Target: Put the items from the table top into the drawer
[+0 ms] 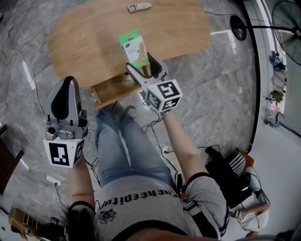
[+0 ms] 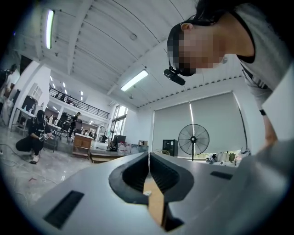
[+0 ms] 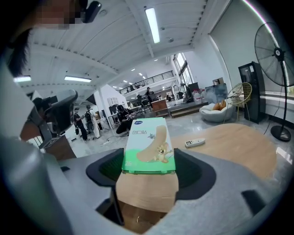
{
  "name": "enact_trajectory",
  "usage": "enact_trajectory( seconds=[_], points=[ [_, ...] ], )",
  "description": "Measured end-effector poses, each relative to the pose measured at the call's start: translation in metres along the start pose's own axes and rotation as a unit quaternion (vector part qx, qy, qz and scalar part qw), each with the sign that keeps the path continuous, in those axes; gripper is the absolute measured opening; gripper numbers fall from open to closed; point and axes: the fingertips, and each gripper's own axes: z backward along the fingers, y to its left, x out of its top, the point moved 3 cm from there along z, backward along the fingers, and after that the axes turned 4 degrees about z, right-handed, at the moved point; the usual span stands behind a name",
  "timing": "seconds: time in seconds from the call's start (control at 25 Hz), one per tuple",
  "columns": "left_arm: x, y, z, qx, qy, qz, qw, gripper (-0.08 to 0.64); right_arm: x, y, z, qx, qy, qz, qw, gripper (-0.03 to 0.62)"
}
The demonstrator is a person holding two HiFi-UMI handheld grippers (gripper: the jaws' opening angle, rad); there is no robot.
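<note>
Oval wooden table ahead of both grippers. Open drawer just below right gripper, the nearer one, which pinches plaster box, long axis along jaws, poking past tips. Left gripper pressed together, empty, well aside. Remote control far beyond tips, near frame edge; drawer contents unclear.

On my feed the person wears a grey T-shirt with black lettering across the chest and black-edged short sleeves, blue jeans and dark shoes. A small black camera sits on the head. The left gripper and right gripper are grey-shelled and black-padded, each carrying a white cube with black square markers.
</note>
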Motion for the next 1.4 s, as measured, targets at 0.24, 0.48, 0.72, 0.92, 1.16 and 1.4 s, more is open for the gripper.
enact_trajectory(
  seconds=[0.24, 0.48, 0.72, 0.92, 1.16, 1.4],
  points=[
    [-0.007, -0.033, 0.036, 0.023, 0.008, -0.014, 0.9996, 0.011, -0.022, 0.001, 0.034, 0.024, 0.019, 0.032, 0.999, 0.342],
    [-0.008, -0.049, 0.050, 0.041, 0.002, -0.018, 0.9990, 0.011, -0.066, 0.003, 0.047, 0.042, 0.061, 0.053, 0.996, 0.342],
    [-0.007, -0.051, 0.058, 0.052, -0.004, -0.019, 0.9984, 0.011, -0.113, 0.018, 0.049, 0.082, 0.120, 0.095, 0.985, 0.342],
    [-0.017, -0.047, 0.067, 0.053, 0.002, -0.018, 0.9984, 0.011, -0.156, 0.036, 0.037, 0.126, 0.165, 0.150, 0.967, 0.342],
    [-0.030, -0.027, 0.084, 0.053, 0.020, -0.012, 0.9983, 0.011, -0.204, 0.061, 0.020, 0.167, 0.224, 0.203, 0.938, 0.342],
    [-0.038, 0.004, 0.098, 0.057, 0.028, -0.013, 0.9979, 0.011, -0.246, 0.081, -0.002, 0.194, 0.292, 0.240, 0.906, 0.342]
  ],
)
